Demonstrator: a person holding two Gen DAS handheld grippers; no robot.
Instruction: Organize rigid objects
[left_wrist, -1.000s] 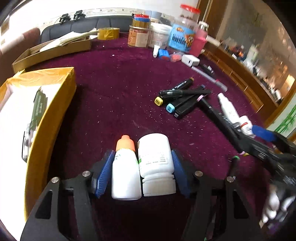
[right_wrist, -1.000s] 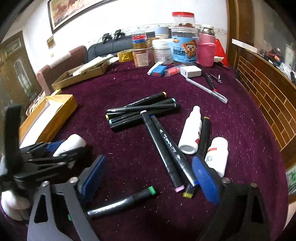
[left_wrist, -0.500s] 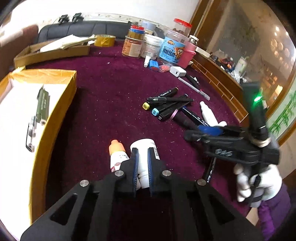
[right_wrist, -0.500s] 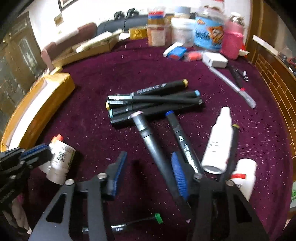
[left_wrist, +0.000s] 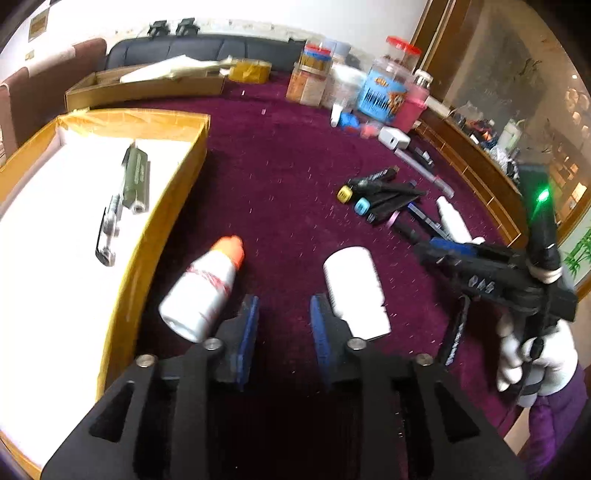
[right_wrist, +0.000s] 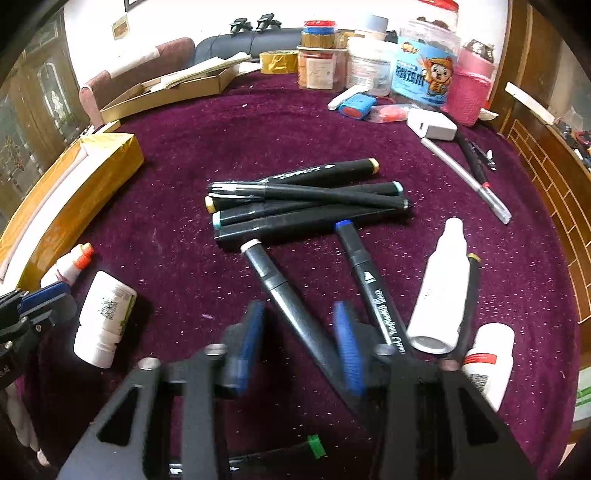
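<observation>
My left gripper (left_wrist: 282, 325) is open and empty between an orange-capped white bottle (left_wrist: 205, 288) on its left and a white pill bottle (left_wrist: 356, 288) on its right, both lying on the purple cloth. My right gripper (right_wrist: 299, 339) is open around a black marker with a white cap (right_wrist: 291, 306); the pads do not touch it. A blue-capped marker (right_wrist: 369, 284) lies just to its right. A pile of black markers (right_wrist: 306, 203) lies ahead. A tall white bottle (right_wrist: 437, 288) and a small white bottle (right_wrist: 487, 362) lie at the right.
A yellow-edged box (left_wrist: 166, 206) with a white floor holds a green tool (left_wrist: 135, 177) at the left. Jars and tubs (right_wrist: 424, 74) stand at the back. A cardboard tray (right_wrist: 166, 92), a white charger (right_wrist: 432, 125) and a silver pen (right_wrist: 465, 177) lie around. A green-capped marker (right_wrist: 280, 454) lies under my right gripper.
My left gripper opened and dropped between the two bottles, which now lie apart. My right gripper moved forward and narrowed around the white-capped marker.
</observation>
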